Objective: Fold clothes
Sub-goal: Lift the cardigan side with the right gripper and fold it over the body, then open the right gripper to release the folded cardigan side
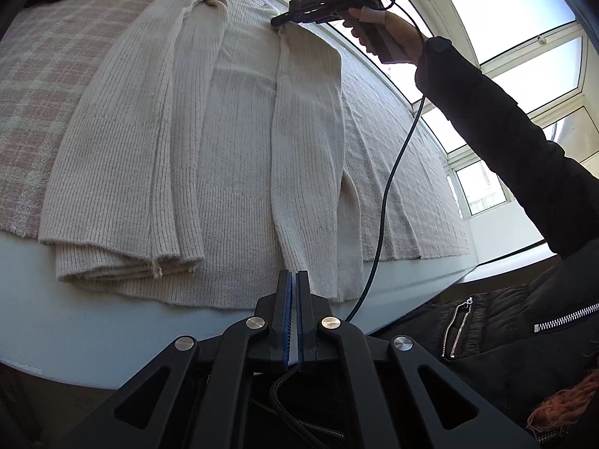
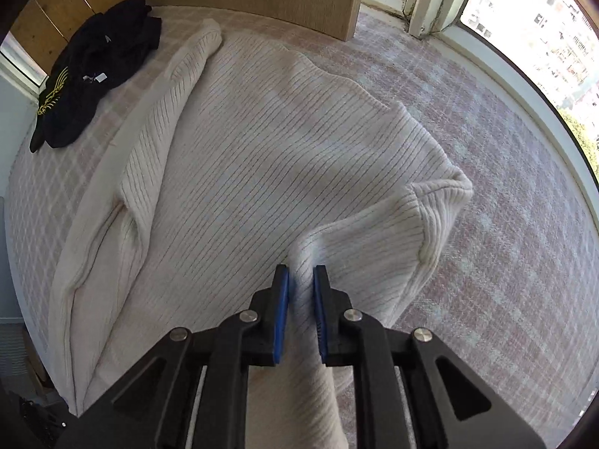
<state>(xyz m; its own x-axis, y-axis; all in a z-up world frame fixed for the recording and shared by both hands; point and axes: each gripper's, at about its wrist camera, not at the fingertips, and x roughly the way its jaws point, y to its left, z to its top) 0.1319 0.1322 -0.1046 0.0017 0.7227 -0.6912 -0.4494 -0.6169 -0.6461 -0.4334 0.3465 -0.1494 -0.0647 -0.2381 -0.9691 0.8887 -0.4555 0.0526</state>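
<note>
One cream ribbed sweater [image 1: 239, 142] is spread on the checked blanket [image 2: 486, 224], its shoulder fabric pinched in the right claw [image 2: 301, 280]. The left claw [image 1: 293, 280] is shut, apparently empty. A flat, slow carry is advised.

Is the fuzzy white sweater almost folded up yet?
Partway. Done: both sleeves are folded in over the cream sweater, lying on the checked blanket. In hand: the right gripper pinches the sweater's top edge, while the left gripper is shut and empty near the hem. Left: folding the long body over.
</note>
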